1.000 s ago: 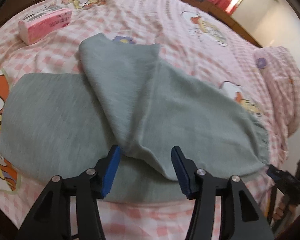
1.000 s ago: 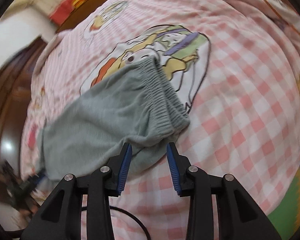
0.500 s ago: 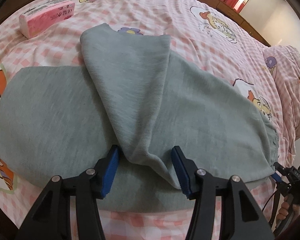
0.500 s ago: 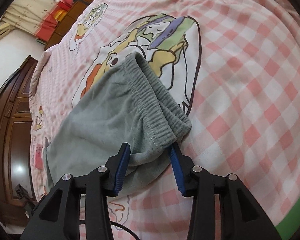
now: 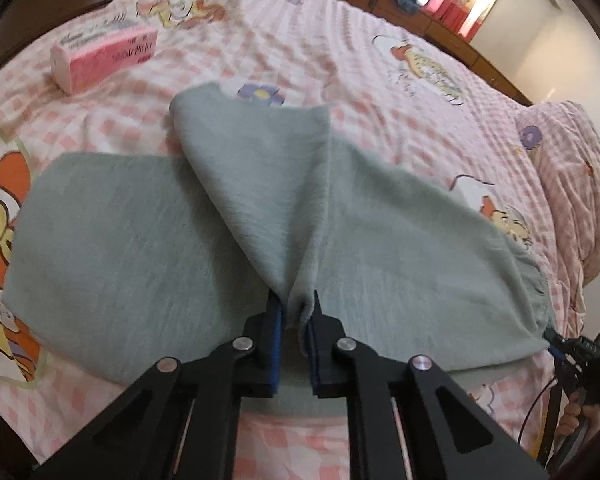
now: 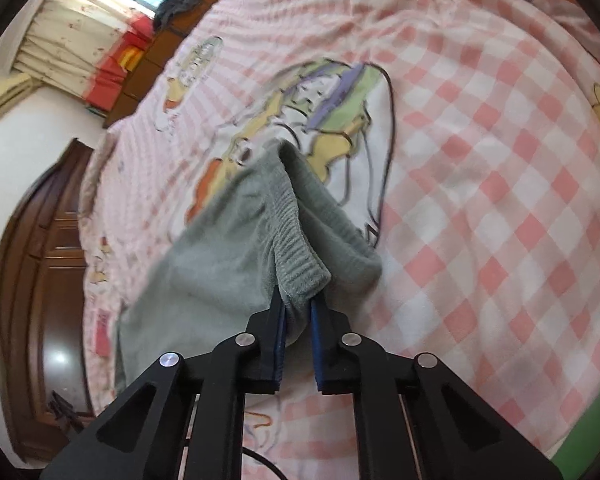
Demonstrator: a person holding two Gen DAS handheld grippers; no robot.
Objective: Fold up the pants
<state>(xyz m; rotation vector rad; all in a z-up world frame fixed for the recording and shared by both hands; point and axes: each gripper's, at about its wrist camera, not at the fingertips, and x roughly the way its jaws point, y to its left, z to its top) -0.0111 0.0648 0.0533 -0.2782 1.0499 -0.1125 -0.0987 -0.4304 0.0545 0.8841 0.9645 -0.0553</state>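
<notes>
Two grasps confirmed: left hand-held gripper [image 5: 297,312] clenched on pants [image 5: 400,240] crotch fold, right hand-held gripper [image 6: 298,312] on waistband [image 6: 296,256]. Risk: uneven lift slipping layers, skewing fold.

Grey-green pants [image 5: 148,240] lay spread on the bed, one leg folded toward twelve o'clock, ribbed waistband [image 6: 296,248] bunched, lifted.

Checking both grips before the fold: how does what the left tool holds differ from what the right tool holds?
The left tool pinches a plain, smooth fold of the grey pants near the crotch; the right tool pinches the ribbed elastic waistband. The left's fabric forms a narrow ridge, the right's a thick bunch. Both are shut on the same garment.
</notes>
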